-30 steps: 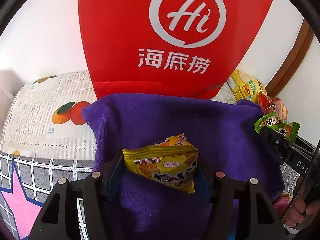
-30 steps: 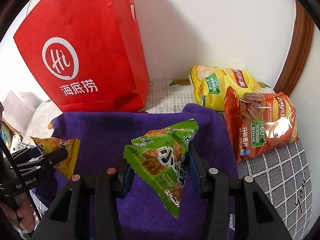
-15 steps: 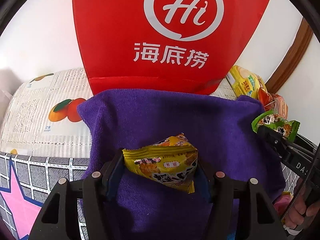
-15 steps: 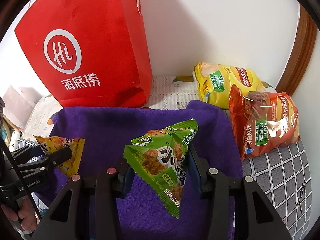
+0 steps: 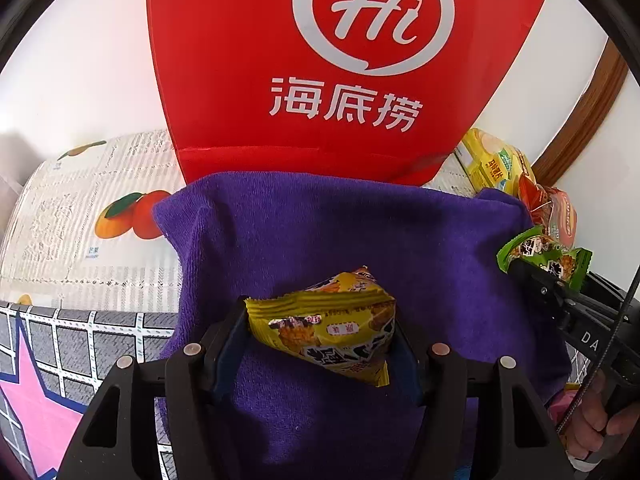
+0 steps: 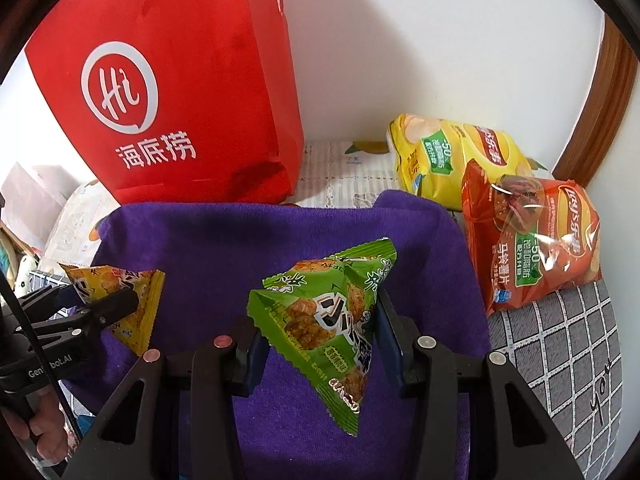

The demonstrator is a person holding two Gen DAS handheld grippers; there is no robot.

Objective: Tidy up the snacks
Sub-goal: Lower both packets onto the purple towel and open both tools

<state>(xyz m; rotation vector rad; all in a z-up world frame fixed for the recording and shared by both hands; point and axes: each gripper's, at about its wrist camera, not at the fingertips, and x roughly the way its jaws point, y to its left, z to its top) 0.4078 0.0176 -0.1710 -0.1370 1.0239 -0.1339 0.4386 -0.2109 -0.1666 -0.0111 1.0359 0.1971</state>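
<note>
My left gripper (image 5: pixel 320 332) is shut on a small yellow snack packet (image 5: pixel 328 328) and holds it above the purple towel (image 5: pixel 320 224). My right gripper (image 6: pixel 320 328) is shut on a small green snack packet (image 6: pixel 320 312) above the same towel (image 6: pixel 240 240). Each gripper shows in the other view: the right with the green packet (image 5: pixel 544 256) at the right edge, the left with the yellow packet (image 6: pixel 120 296) at the left. A tall red paper bag (image 5: pixel 340 72) stands behind the towel, also in the right wrist view (image 6: pixel 172 92).
A yellow chip bag (image 6: pixel 452 156) and a red-orange chip bag (image 6: pixel 536 240) lie at the right by the wall. A fruit-print mat (image 5: pixel 80 220) and a grey grid cloth with a pink star (image 5: pixel 36 392) lie to the left. A wooden frame (image 6: pixel 600 112) runs at the far right.
Both grippers have risen and moved slightly toward the red bag, each still holding its packet. The bag looks larger and nearer in both views.
</note>
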